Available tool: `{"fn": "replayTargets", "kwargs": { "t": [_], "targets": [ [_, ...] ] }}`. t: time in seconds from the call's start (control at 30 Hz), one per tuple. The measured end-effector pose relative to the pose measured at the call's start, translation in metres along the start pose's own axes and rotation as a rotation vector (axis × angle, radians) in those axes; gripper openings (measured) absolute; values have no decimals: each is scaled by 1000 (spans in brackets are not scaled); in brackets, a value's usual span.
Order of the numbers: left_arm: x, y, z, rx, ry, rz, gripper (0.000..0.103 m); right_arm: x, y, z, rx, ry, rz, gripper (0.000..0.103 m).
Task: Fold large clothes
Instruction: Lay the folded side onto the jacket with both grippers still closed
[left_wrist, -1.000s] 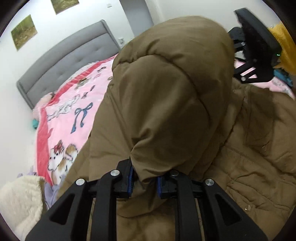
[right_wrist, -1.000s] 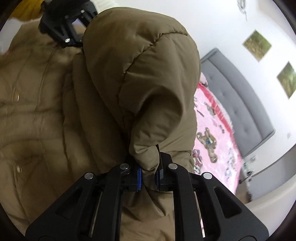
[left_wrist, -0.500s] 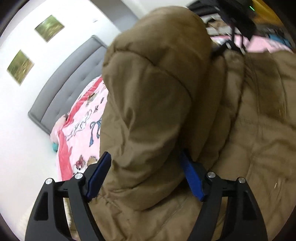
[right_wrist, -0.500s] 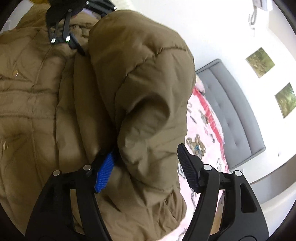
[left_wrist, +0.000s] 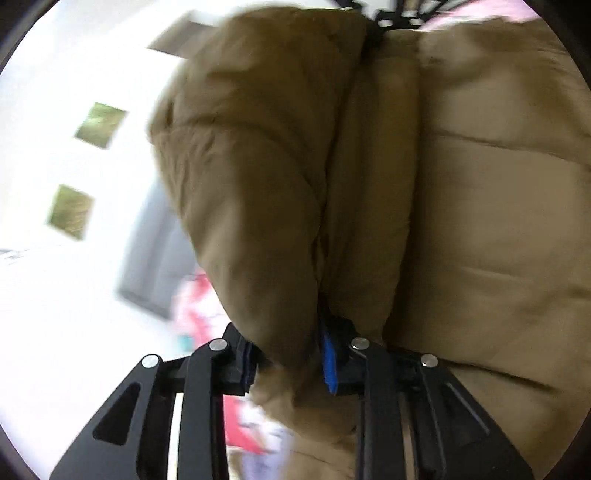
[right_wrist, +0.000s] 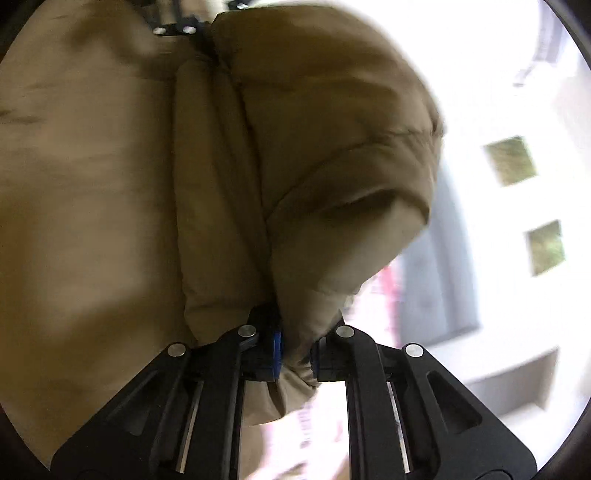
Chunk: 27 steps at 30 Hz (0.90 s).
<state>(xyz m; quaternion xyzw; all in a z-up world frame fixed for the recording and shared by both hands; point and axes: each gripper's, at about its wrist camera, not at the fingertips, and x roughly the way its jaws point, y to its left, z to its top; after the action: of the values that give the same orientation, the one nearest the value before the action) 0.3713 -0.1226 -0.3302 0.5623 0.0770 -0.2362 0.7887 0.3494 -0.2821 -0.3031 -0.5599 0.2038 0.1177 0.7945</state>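
**A:** Where does the brown padded coat (left_wrist: 480, 206) lie from the left gripper (left_wrist: 286, 360)?

**B:** Straight ahead and to its right. A puffed fold of it rises from the jaws, and the flat quilted body spreads away to the right. From the right gripper (right_wrist: 295, 356) it is mirrored: the fold stands ahead, the body (right_wrist: 85, 192) spreads left. The fold's long axis runs from one gripper toward the other, so each holds one end of the same edge and neither is nearer.

**A:** And the jaws?

**B:** Both are drawn close, each pinching a bunch of brown fabric between its blue pads (left_wrist: 328, 363). On the right, the cloth is squeezed into a narrow neck between the pads (right_wrist: 276, 350). Both views are blurred, so finer detail is lost.

**A:** Where is the coat resting?

**B:** Its body seems to lie on the bed; pink bedding (left_wrist: 236, 417) and a grey headboard (right_wrist: 439, 266) show past the fold. My guess is the lifted edge goes over onto the body next.
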Motion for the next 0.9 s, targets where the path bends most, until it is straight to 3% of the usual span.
{"fn": "replayTargets", "kwargs": {
  "t": [0.07,0.13,0.3,0.43,0.63,0.7,0.73,0.8,0.83,0.9],
  "targets": [
    [12,7,0,-15,10,2,27,10,-5,2,21,5,-7,10],
    [14,-2,-6,-1,21,-60,27,12,9,-1,4,14,45,9],
    [-25,-40,-28,84,-10,-173,26,-22,49,-8,-40,-22,149,9],
    [-60,-46,-37,34,-20,-196,26,-50,71,-12,-66,-45,138,9],
    [-60,-48,-40,-10,43,-210,26,-37,94,-12,-109,-24,109,13],
    [-75,-39,-19,-87,78,-234,29,-35,79,-4,16,4,169,17],
    [-63,-28,-24,-137,92,-252,29,-40,67,0,104,8,209,23],
    [-75,-8,-17,-213,93,-253,37,-49,46,6,213,1,243,46],
    [-87,-3,-16,-209,79,-219,40,-55,37,9,245,-13,240,51],
    [-112,3,-4,-161,21,-116,65,-76,24,18,253,-79,170,68]
  ]
}}
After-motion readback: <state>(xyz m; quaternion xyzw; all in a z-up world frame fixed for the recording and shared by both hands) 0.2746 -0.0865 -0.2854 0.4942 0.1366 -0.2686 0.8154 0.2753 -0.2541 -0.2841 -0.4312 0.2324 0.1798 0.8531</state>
